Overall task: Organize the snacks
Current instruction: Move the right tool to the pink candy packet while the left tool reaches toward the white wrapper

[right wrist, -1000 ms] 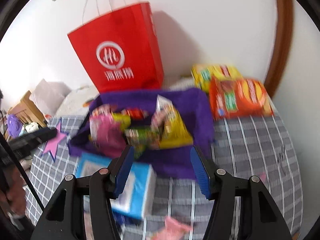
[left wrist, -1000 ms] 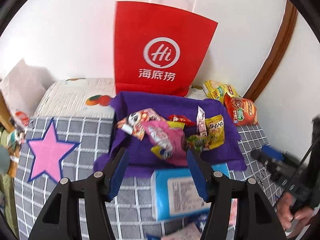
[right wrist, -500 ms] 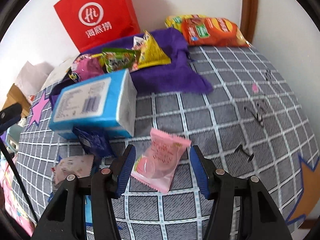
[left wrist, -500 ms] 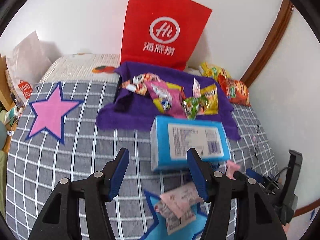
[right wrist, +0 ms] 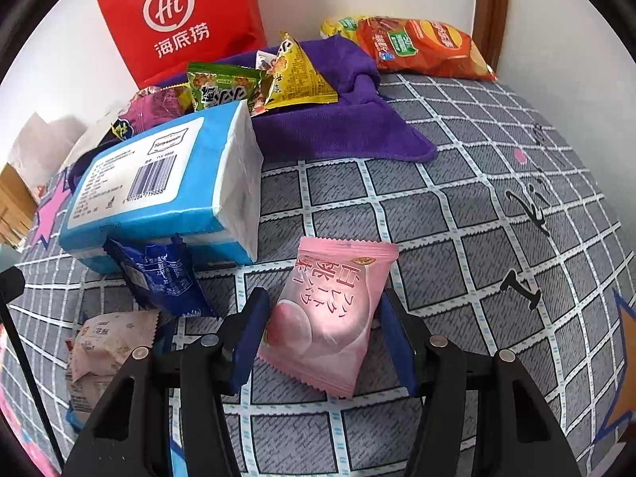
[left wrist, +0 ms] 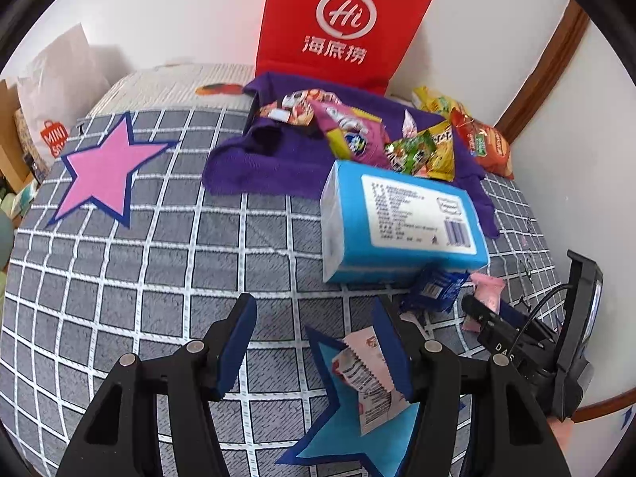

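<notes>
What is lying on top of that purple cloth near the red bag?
On the purple cloth lies a heap of snack packets: a magenta one, a green one, a yellow one and a red-and-white one. Whatever sits beneath the heap is covered, and the blue tissue pack hides the cloth's near edge.

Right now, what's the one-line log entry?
left gripper: open, beside beige packet | right gripper: open, astride pink snack packet | nothing held

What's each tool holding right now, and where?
Nothing. The right tool straddles the pink snack packet without pressing; the left tool is open over the bedspread.
</notes>
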